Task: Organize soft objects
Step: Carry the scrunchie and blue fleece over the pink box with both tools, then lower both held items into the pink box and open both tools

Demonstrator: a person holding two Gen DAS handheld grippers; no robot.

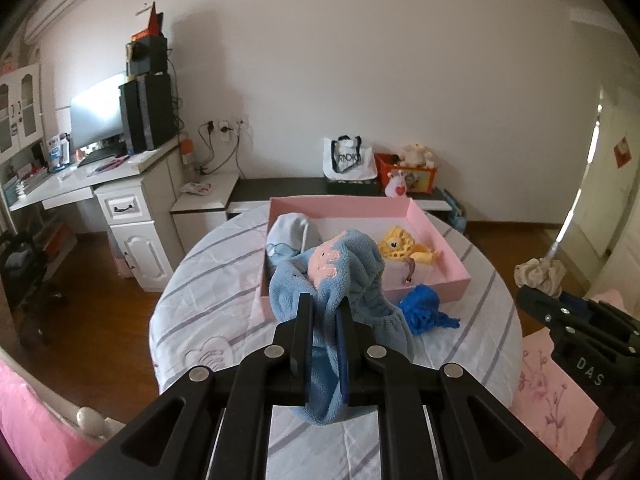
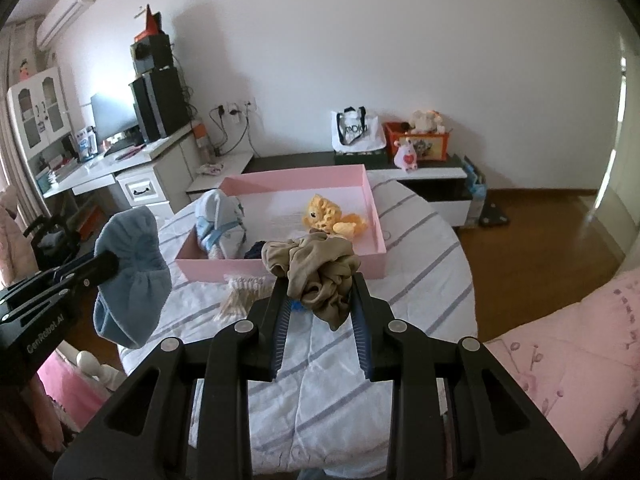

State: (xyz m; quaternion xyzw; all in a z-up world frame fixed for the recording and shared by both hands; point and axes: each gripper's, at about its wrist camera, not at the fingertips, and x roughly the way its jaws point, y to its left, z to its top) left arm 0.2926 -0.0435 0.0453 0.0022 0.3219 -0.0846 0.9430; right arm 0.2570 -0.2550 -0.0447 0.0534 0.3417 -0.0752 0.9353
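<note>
Left gripper (image 1: 324,312) pinched tight on blue fleece cap (image 1: 344,280), carried above striped table (image 1: 208,280) toward pink box (image 1: 440,240); right gripper (image 2: 320,304) clamped on beige scrunchie (image 2: 316,272), likewise box-bound; yellow toy (image 2: 328,216) already inside.

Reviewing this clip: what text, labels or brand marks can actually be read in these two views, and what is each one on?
"DAS": on the body of the right claw, left wrist view.
"GenRobot.AI": on the body of the left claw, right wrist view.
White tote bag: dark lettering, too blurred to read.
Orange box: picture only, no legible words.
</note>
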